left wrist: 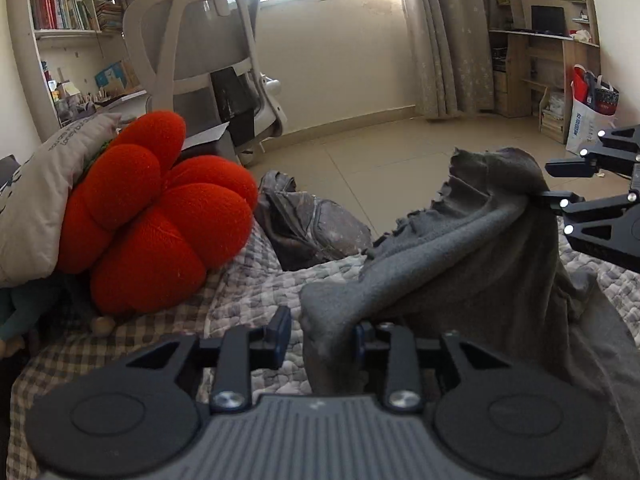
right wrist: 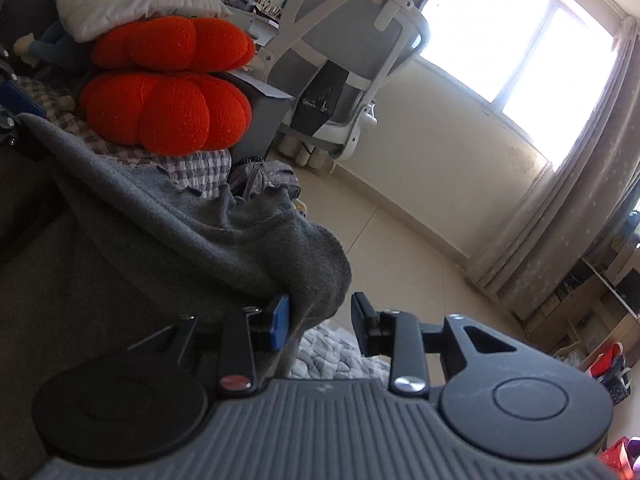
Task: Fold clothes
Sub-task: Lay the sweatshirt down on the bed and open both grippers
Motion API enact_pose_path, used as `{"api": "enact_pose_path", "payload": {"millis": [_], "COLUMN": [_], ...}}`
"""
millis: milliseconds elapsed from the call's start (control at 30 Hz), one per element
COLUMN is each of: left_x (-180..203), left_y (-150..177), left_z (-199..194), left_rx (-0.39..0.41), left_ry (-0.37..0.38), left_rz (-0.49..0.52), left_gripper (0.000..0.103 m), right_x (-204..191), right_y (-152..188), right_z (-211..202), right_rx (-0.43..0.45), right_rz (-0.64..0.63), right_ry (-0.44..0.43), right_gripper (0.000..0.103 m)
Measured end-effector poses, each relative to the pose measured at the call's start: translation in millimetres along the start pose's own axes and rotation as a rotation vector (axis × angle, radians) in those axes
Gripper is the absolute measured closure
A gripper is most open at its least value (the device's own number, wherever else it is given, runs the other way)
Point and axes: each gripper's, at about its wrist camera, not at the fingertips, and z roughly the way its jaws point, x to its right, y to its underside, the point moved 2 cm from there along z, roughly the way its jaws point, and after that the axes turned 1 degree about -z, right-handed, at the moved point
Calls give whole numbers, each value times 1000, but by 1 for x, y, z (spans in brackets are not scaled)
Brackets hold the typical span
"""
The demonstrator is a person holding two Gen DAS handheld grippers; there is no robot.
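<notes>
We see both tools parted: left tool [left wrist: 320, 332], right tool [right wrist: 320, 322], grey garment [left wrist: 460, 248] slack between pads, draped over bed [left wrist: 256, 280]. Risk: released edge slumps, fold skews.

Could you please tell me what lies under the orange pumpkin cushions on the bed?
The orange pumpkin cushions rest on a grey checked quilt covering the bed. A small doll peeks out beside them. Whatever lies directly beneath the cushions is hidden.

Sunlit window [right wrist: 520, 52], beige curtains [left wrist: 452, 52], tiled floor [left wrist: 360, 148], white office chair [left wrist: 200, 40], bookshelf [left wrist: 64, 4].
</notes>
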Motion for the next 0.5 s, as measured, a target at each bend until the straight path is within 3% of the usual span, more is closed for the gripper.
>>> {"api": "enact_pose_path", "payload": {"millis": [133,300,500], "left_x": [-12,-15,11], "left_y": [40,89,145], "left_z": [2,-38,-80], "left_rx": [-25,-35,-34], "left_ry": [-30,11,32], "left_rz": [-49,-191,-226], "left_gripper": [66,65,63], "right_x": [4,18,-2], "right_y": [44,118,166], "right_z": [-2,-57,-119], "right_rx": [-77,-139,-163], "right_rz": [120,494,581], "right_ry": [-78,-234,-228], "right_gripper": [70,70,69]}}
